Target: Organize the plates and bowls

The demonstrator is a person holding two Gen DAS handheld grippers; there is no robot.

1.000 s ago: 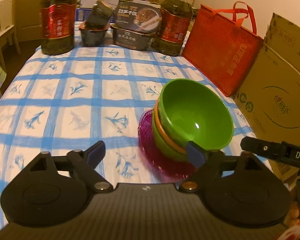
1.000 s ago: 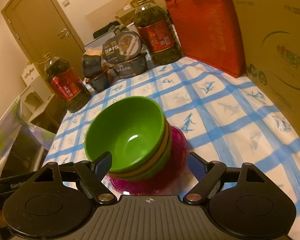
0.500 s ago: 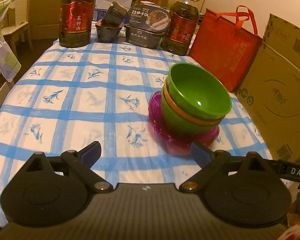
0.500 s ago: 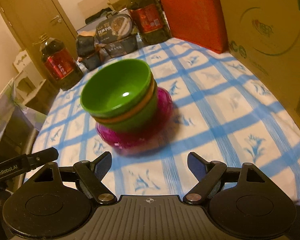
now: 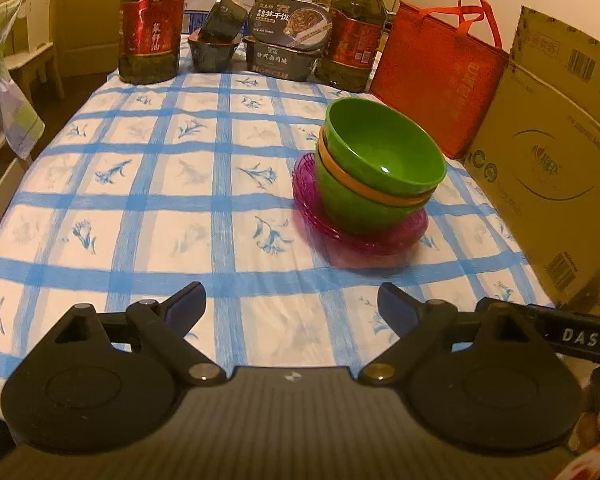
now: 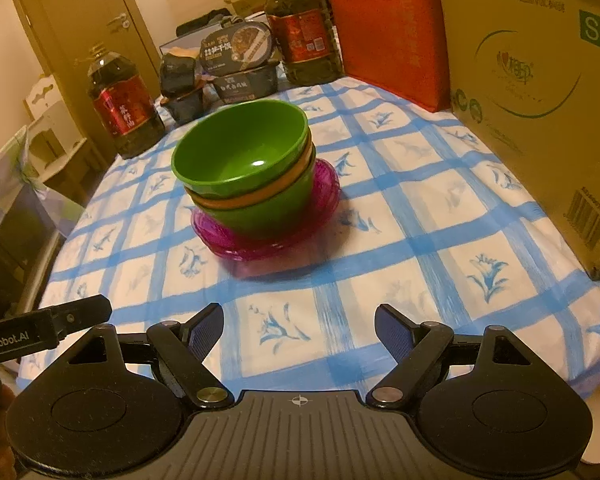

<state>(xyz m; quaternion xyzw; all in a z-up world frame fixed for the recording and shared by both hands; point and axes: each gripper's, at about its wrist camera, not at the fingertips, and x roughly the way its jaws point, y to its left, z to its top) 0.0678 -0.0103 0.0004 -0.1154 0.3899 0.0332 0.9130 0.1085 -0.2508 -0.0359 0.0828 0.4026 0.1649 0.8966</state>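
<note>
Both grippers are sitting wide open with nothing between the jaws, hovering over the near edge of the desk [image 5: 148, 184] and pointing down at an angle toward the stack.

The relation that matters: the stack [image 5: 374, 184] is lying ahead of the left gripper [image 5: 290, 304] and off to its right, while for the right gripper [image 6: 298, 326] the same stack [image 6: 260, 184] is ahead and a little to its left. So it's sitting more or less between the two lines of sight, well clear of both sets of fingertips. From the left view the stack looks further off-axis, so I'm guessing the right hand is getting the straighter line in, but honestly it's close.

What's in the stack: a green bowl [image 6: 240, 152] on top, an orange rim [image 6: 256, 198] peeking out under it, another green bowl below that, all nested and leaning slightly. They're resting on translucent magenta plates [image 6: 324, 184] with ribbed edges; I can't tell how many. Everything looks like smooth, glossy plastic, round, so no long axis to line up with. Bowl walls are thin and steep, and I'm thinking a rim pinch is the obvious hold.

The cloth under it is a blue-checked fabric, slightly wrinkled, probably a bit grippy under the plates.
</note>
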